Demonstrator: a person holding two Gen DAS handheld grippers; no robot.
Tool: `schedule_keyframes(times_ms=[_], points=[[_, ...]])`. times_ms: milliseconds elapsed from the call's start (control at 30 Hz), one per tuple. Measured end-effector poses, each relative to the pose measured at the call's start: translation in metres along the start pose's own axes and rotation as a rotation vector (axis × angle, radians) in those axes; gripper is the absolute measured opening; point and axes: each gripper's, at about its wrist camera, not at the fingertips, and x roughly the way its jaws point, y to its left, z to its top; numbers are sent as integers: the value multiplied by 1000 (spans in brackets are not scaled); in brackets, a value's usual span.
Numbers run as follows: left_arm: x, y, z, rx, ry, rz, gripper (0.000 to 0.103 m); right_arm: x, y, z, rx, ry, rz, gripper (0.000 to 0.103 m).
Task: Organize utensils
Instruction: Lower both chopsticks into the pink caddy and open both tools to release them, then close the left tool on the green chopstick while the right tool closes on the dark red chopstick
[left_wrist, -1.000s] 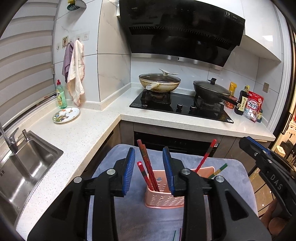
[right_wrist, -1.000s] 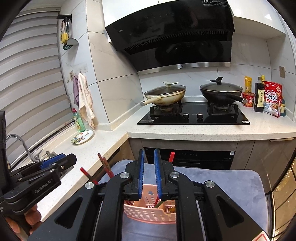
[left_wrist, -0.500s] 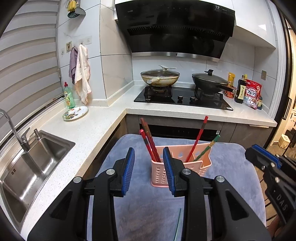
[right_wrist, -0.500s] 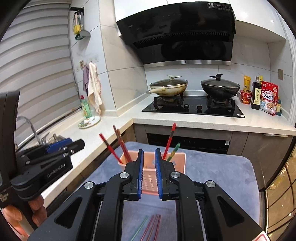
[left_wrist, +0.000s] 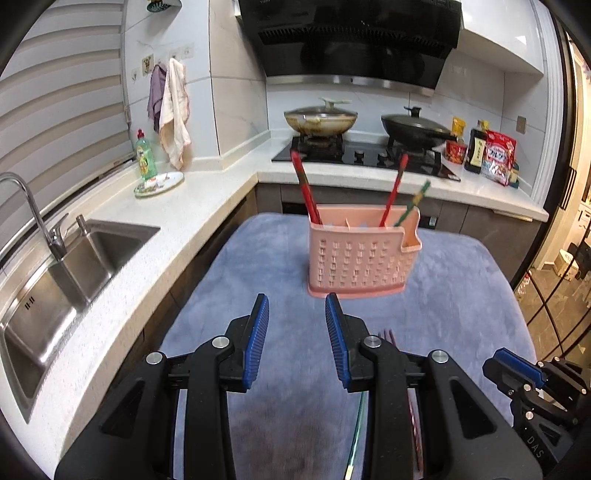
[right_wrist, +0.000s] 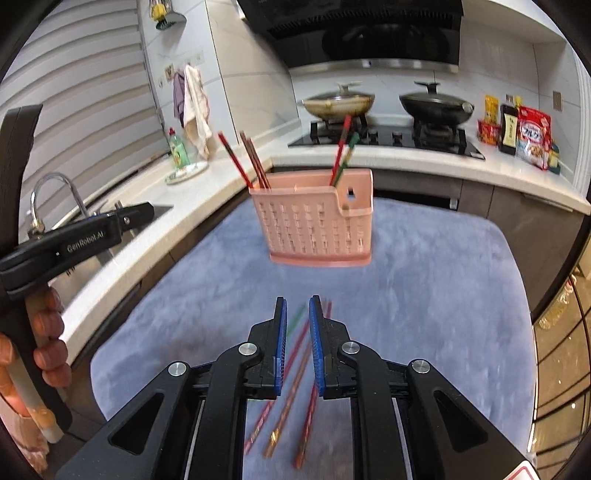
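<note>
sink (left_wrist: 74, 258): far left, set in the counter, not part of this step.
left gripper (left_wrist: 297, 339): jaws spread wide, nothing between them, hovering over the mat (left_wrist: 258, 258) short of the holder.
green chopstick (left_wrist: 356, 435): lies on the mat just right of the left gripper's centre line, partly hidden under its right finger.
holder (left_wrist: 360, 254): pink perforated caddy upright mid-mat; five chopsticks already stand in it, three at its left end, one red and one green at the right.
loose chopsticks (right_wrist: 291, 384): three reddish ones flat on the mat, side by side, under and just ahead of the right gripper (blurred, so exact overlap is unclear).
right gripper (right_wrist: 297, 341): jaws nearly together, narrow gap, holding nothing.
step: likely picking up the next loose chopstick.
how: open a little wider, straddle one stick only, pinch near its middle so it does not swing.
risk: neighbours lie close, so a broad bite may drag two.
drop: tip the stick vertical over an open slot before releasing.
</note>
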Motion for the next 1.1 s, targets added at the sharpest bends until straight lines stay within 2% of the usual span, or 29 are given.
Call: schedule_keyframes(times_ms=[133, 533, 767, 1100], points=[[6, 2, -28, -15, 53, -15, 30, 5, 2, -33, -21, 48, -42, 13], [19, 1, -100, -1, 170, -22, 30, 37, 4, -103, -2, 186, -42, 13], [24, -3, -130, 4, 226, -37, 30, 50, 4, -120, 9, 227, -36, 13], [27, -10, -147, 17, 258, -64, 32, 64, -1, -132, 21, 264, -40, 14]])
